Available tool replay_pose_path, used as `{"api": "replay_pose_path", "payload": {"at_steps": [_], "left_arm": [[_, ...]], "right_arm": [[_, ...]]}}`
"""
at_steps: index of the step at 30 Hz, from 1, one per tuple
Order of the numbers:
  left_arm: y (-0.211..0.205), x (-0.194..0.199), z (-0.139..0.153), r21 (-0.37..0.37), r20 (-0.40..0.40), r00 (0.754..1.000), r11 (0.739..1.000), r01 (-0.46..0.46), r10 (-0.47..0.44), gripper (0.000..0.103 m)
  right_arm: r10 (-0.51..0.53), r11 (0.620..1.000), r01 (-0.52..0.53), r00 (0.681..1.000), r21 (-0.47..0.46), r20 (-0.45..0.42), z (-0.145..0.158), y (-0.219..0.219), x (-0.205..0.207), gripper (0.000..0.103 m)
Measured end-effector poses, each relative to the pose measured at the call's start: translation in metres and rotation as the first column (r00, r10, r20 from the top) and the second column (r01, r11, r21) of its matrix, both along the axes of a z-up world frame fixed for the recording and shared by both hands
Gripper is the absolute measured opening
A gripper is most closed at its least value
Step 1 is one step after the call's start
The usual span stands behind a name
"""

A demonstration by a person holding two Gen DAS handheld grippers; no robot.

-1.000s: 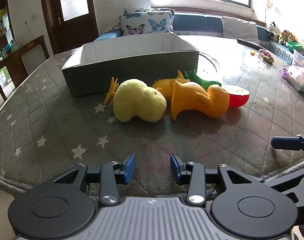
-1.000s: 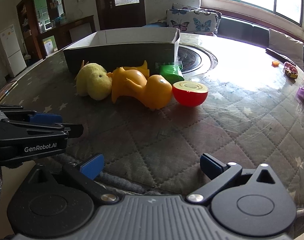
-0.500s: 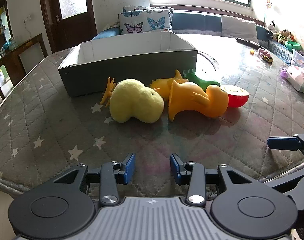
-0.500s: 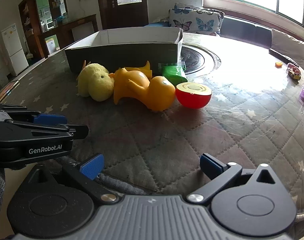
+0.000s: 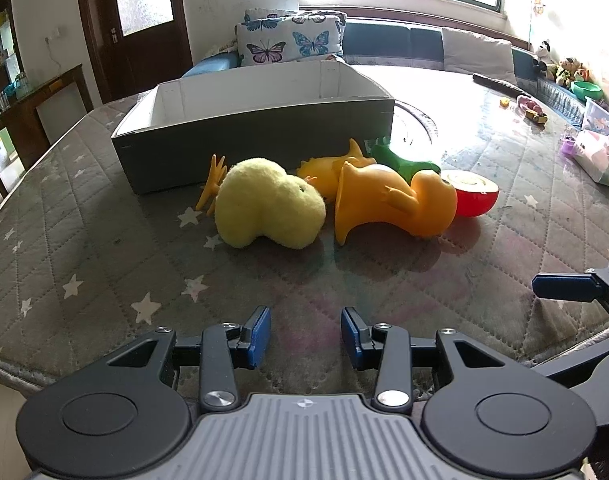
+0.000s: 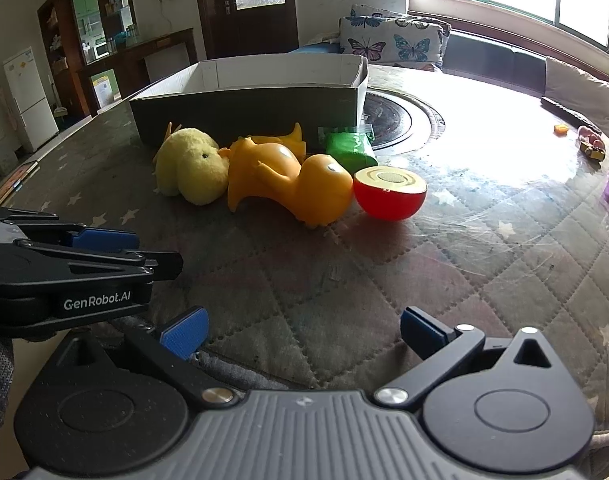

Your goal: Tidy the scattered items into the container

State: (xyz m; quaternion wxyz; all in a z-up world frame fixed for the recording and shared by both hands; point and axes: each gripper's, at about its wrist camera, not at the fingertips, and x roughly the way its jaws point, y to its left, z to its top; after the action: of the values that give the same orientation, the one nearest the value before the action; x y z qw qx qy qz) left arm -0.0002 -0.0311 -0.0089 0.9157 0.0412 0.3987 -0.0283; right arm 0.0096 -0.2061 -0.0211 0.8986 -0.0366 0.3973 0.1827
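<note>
A grey open box (image 5: 256, 136) (image 6: 248, 108) stands on the quilted table. In front of it lie a yellow plush chick (image 5: 264, 208) (image 6: 192, 168), an orange rubber duck (image 5: 392, 204) (image 6: 288, 180) on its side, a smaller orange toy (image 5: 328, 172) behind it, a green item (image 5: 400, 164) (image 6: 350, 146) and a red half apple (image 5: 470, 194) (image 6: 390, 194). My left gripper (image 5: 306, 336) hovers near the table's front edge, short of the chick, open with a narrow gap and empty. My right gripper (image 6: 300, 330) is open wide and empty, facing the duck and apple.
The table's front edge lies just under both grippers. Small toys (image 5: 532, 108) and a pink and white package (image 5: 600, 156) sit at the far right of the table. A sofa with butterfly cushions (image 5: 288, 42) stands behind the table; cabinets and a door are at the left.
Both grippers have moved forward a little toward the toys, which now look slightly larger. Neither gripper's opening has changed, and no toy has moved.
</note>
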Motion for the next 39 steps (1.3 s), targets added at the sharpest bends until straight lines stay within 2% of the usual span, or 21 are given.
{"api": "replay_pose_path", "payload": {"at_steps": [24,39], "left_arm": [[0.002,0.022,0.001,-0.009,-0.025,1.0,1.0,0.006,-0.006,0.042],[0.013,0.043,0.004,-0.059,-0.043,0.999,0.998,0.004,-0.006,0.041]], "right_arm": [[0.013,1.0,-0.013,1.0,0.026,0.018,0.005,-0.001,0.019,0.103],[0.041,0.998,-0.043,0.998,0.035,0.047,0.008,0.001,0.037,0.102]]}}
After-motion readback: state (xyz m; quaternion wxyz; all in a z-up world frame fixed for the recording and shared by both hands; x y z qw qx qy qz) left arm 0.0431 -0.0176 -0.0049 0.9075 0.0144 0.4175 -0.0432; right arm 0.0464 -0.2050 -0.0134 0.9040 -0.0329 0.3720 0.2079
